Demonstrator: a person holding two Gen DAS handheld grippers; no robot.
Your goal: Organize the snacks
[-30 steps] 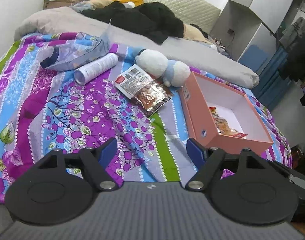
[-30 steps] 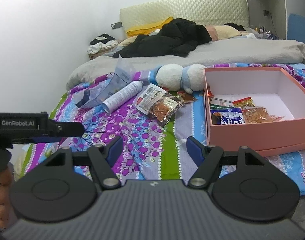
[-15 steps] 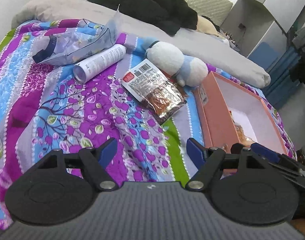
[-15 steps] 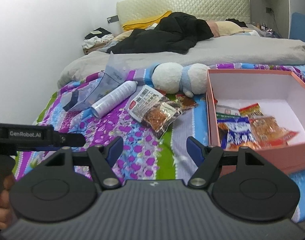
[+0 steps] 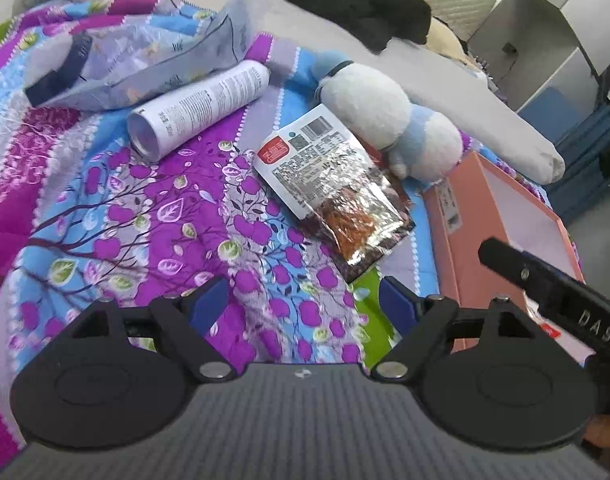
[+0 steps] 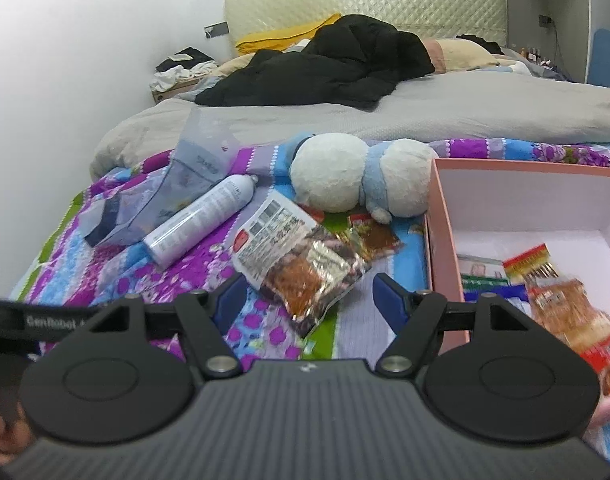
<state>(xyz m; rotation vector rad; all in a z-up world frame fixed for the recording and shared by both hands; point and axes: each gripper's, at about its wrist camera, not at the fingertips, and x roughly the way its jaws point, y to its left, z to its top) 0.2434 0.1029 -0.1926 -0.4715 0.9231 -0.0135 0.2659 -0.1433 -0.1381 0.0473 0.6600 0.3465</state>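
Left wrist view: both my claws, left claw [image 5: 303, 298] and right claw [image 6: 309, 294], gape empty near the snack packet [image 5: 337, 192] at frame centre, pink box [image 6: 505, 216] at right.

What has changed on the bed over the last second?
Both open grippers, left gripper and right gripper, moved forward toward the clear-and-white snack packet on the floral quilt; neither has gripped anything. The packet, white spray can, plush toy and pink box stayed put.
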